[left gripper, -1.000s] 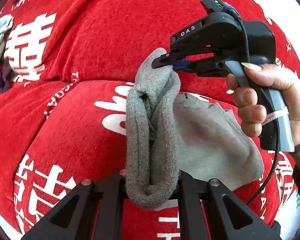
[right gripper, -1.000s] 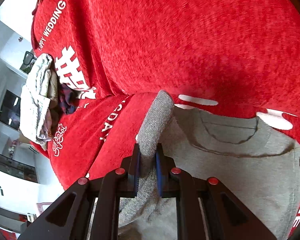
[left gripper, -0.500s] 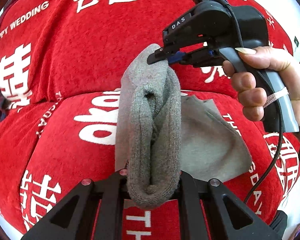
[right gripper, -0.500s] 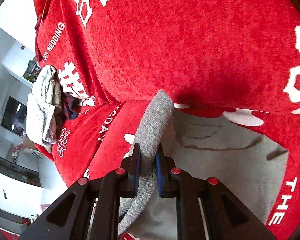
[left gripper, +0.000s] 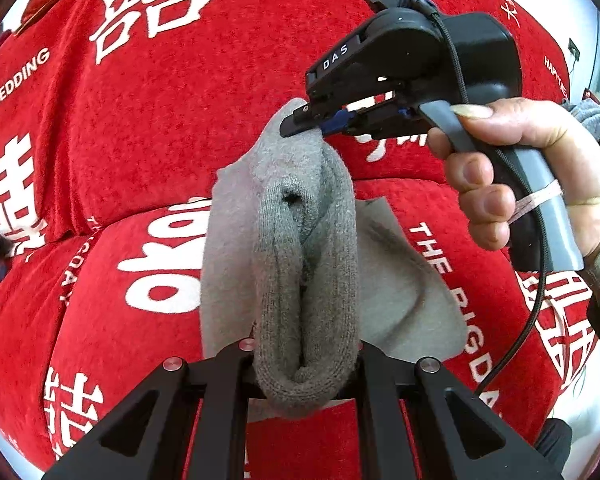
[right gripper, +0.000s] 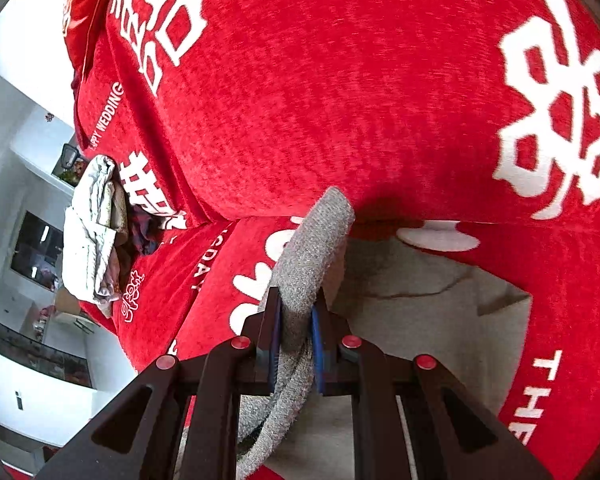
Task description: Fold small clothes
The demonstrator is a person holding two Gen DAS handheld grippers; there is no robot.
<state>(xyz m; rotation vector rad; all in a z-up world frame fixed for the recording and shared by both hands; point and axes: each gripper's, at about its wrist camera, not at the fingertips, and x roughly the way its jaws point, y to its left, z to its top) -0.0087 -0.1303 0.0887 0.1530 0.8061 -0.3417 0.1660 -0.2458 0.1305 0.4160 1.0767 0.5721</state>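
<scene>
A small grey knit garment (left gripper: pixel 308 272) is stretched between both grippers above a red sofa cover. My left gripper (left gripper: pixel 306 354) is shut on its thick ribbed hem at the bottom of the left wrist view. My right gripper (left gripper: pixel 304 126) is shut on the far end of the same hem, held by a hand at the upper right. In the right wrist view my right gripper (right gripper: pixel 294 320) pinches the ribbed hem (right gripper: pixel 312 248) between blue pads. The rest of the garment (right gripper: pixel 428 304) lies flat on the seat below.
The red sofa cover (left gripper: pixel 148 120) with white lettering fills both views, backrest behind and seat below. A pile of pale and dark clothes (right gripper: pixel 96 232) lies at the far left end of the seat. Another grey cloth (left gripper: pixel 592 120) shows behind the hand.
Both grippers have lifted the hem higher and toward the backrest, pulling more of the garment off the seat. Both stay shut on it.
</scene>
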